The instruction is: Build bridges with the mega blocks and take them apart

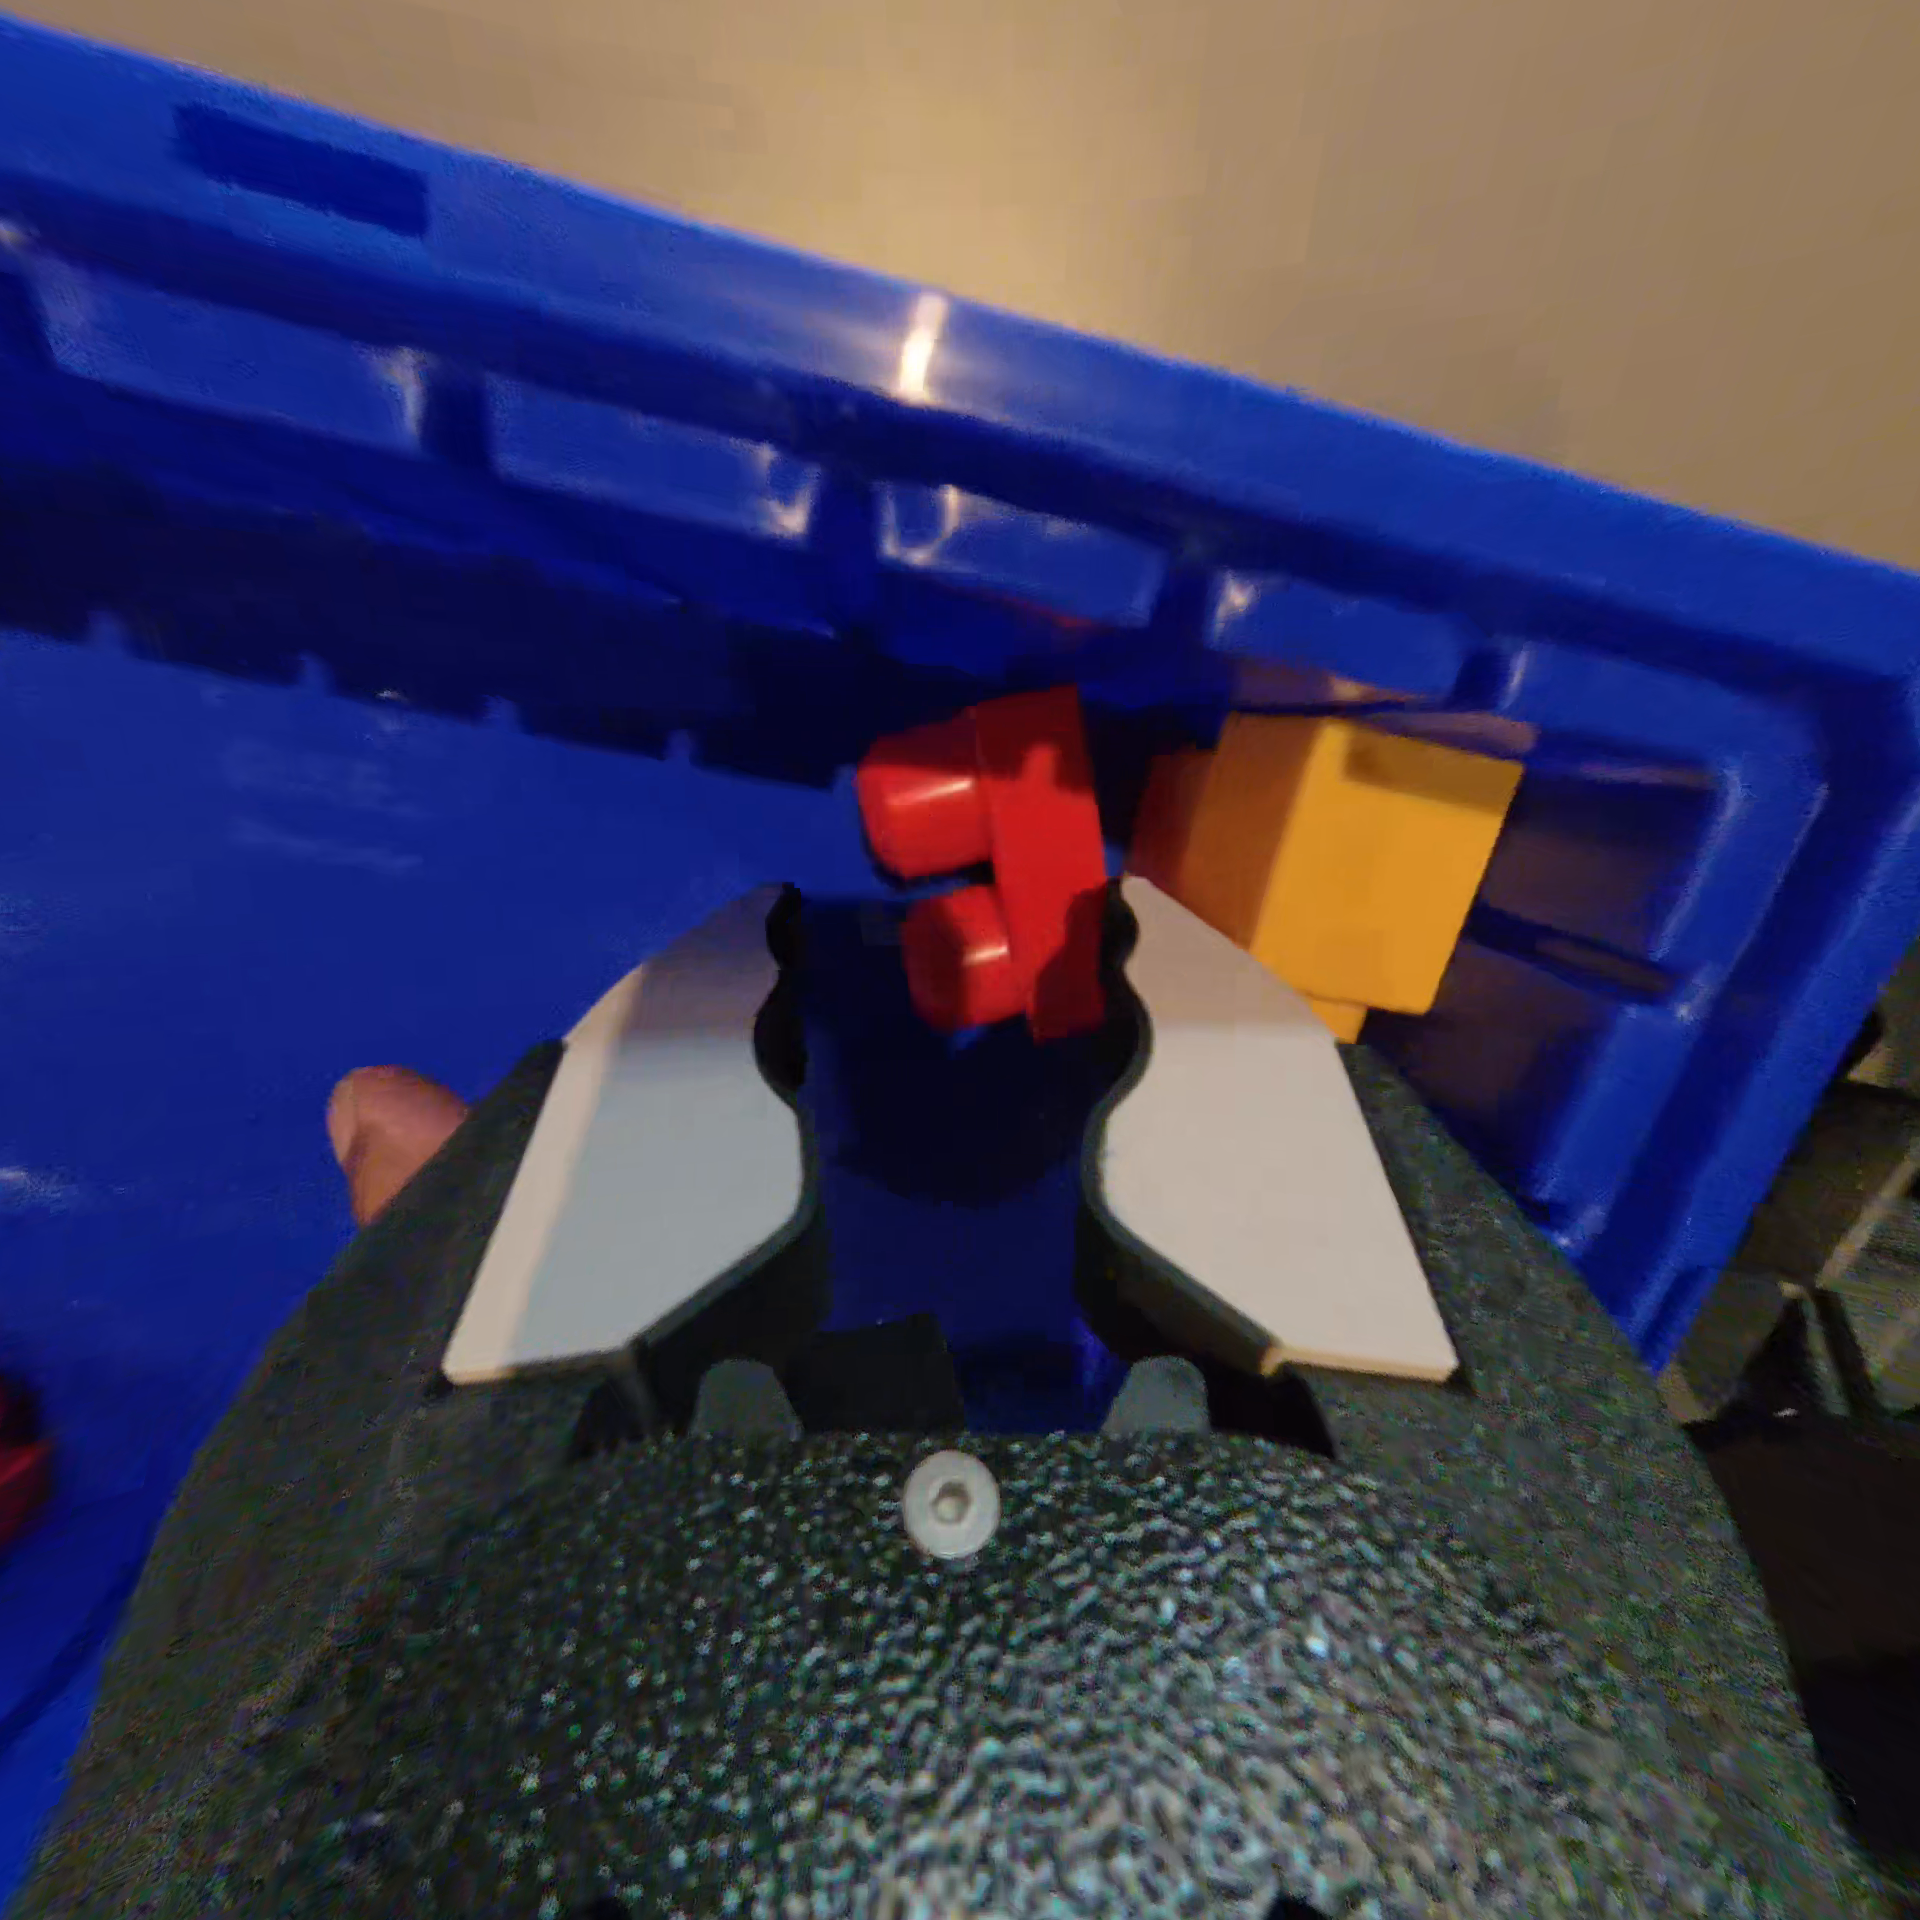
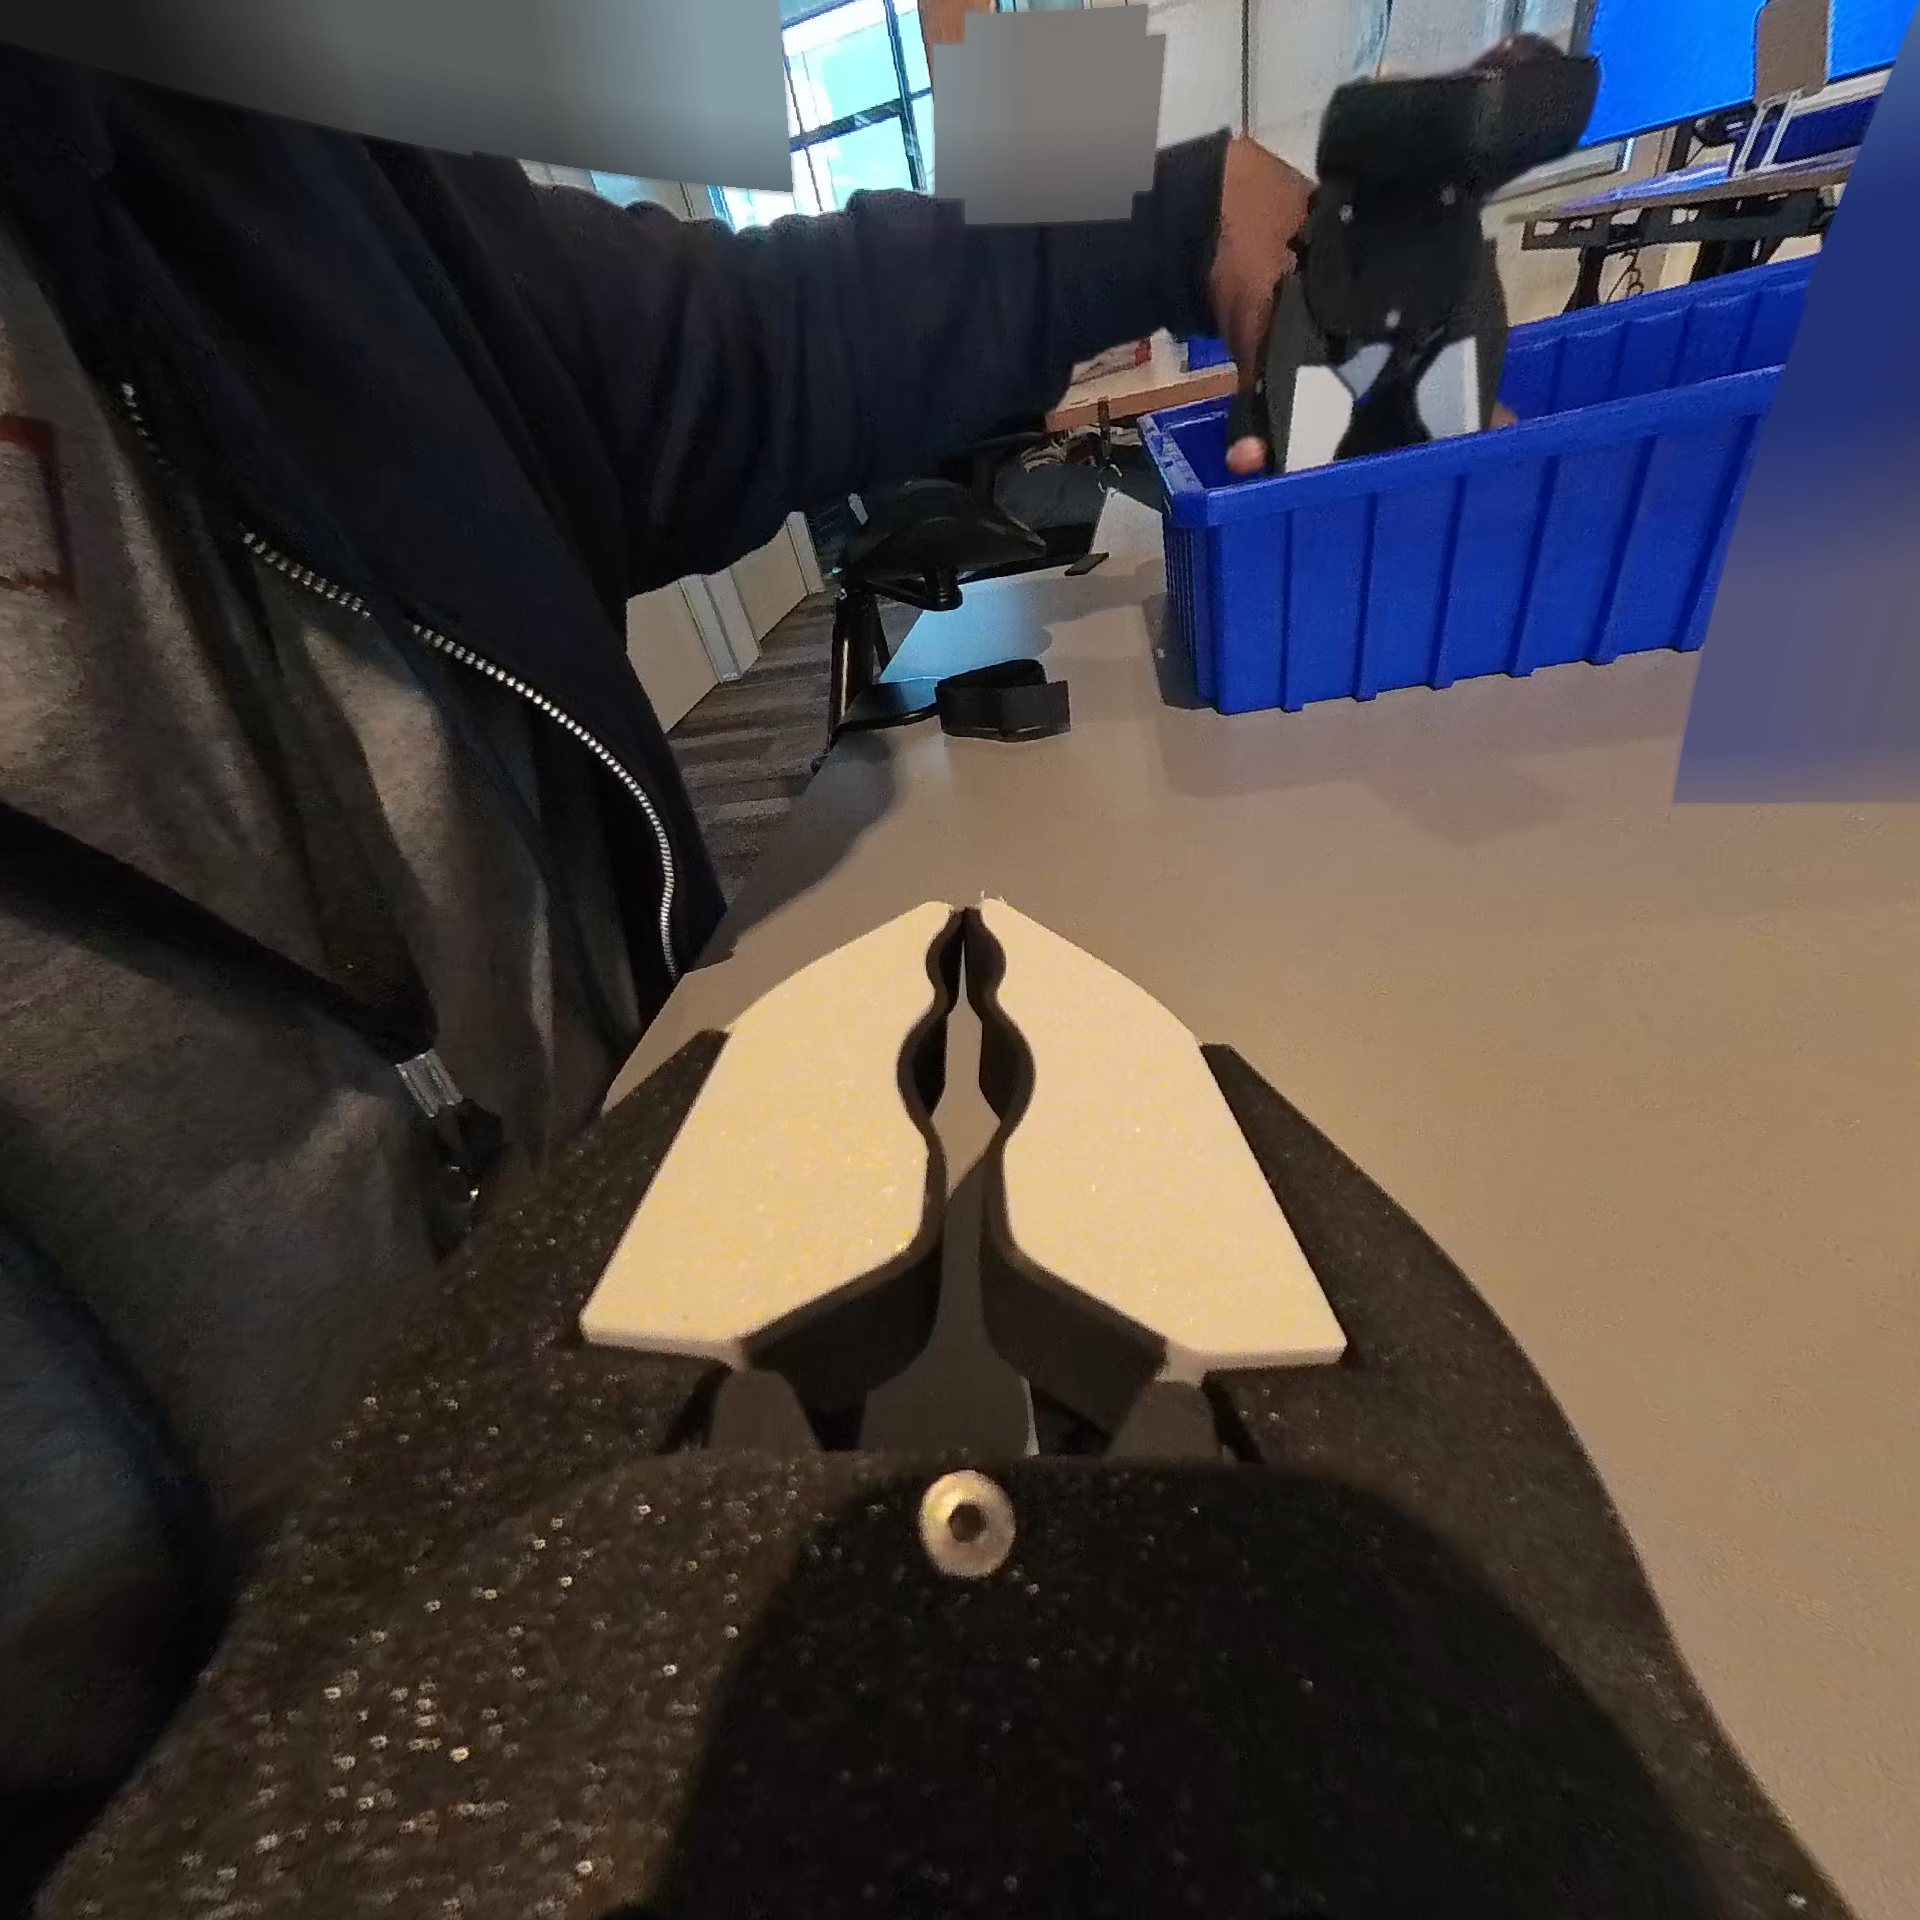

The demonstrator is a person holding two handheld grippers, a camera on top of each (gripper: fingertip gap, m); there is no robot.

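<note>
My left gripper [image 1: 951,904] is open inside the blue bin [image 1: 520,312]. A red block [image 1: 997,862] with two studs pointing left lies between its fingertips, against the right finger; the left finger stands clear of it. A yellow block [image 1: 1340,862] sits just right of it, by the bin's corner. The picture is blurred. My right gripper [image 2: 966,914] is shut and empty above the tan table [image 2: 1351,1039]. The right wrist view shows the left gripper [image 2: 1382,416] reaching down into the bin [image 2: 1455,582], its tips hidden by the wall.
Part of another red block [image 1: 16,1455] shows at the bin's lower left edge. A thumb [image 1: 384,1132] rests beside the left gripper. The person's dark jacket [image 2: 312,623] fills the left. A black strap [image 2: 1003,701] lies near the table's edge. One gripper's finger ends stand about 35 cm off the other's.
</note>
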